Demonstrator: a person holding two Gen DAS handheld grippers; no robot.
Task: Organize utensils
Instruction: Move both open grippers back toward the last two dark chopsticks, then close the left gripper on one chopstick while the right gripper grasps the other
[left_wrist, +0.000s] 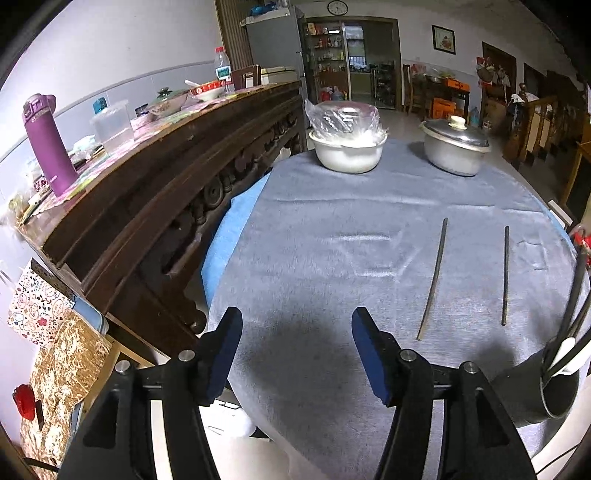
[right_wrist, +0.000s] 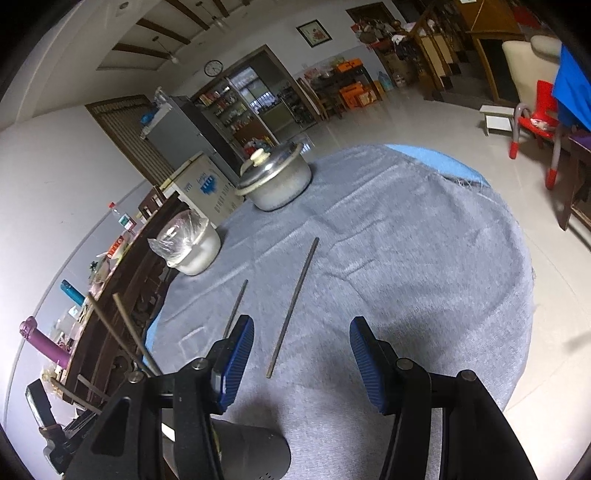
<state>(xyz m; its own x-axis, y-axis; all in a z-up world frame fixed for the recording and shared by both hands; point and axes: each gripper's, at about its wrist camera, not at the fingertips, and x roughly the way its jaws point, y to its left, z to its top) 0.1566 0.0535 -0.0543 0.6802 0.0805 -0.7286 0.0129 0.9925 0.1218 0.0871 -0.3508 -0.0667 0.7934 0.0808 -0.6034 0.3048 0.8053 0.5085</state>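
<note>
Both tools released: left tool (left_wrist: 297, 354), right tool (right_wrist: 302, 363). Two chopsticks (left_wrist: 433, 278) (left_wrist: 505, 275) lie apart on desk (left_wrist: 332, 236); holder (left_wrist: 554, 391) near right, contents unclear.

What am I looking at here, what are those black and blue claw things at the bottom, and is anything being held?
Those are two hand-held grippers, one in each of a person's hands, each with a camera looking out along its fingers. One picture comes from the left gripper, the other from the right gripper. Both stand open and hold nothing. Below them is a round table under a grey cloth. On it lie two loose chopsticks, apart from each other. A dark utensil holder near the edge already has some utensils in it. At the far side stand a white pot covered in plastic and a lidded metal pot.
</note>
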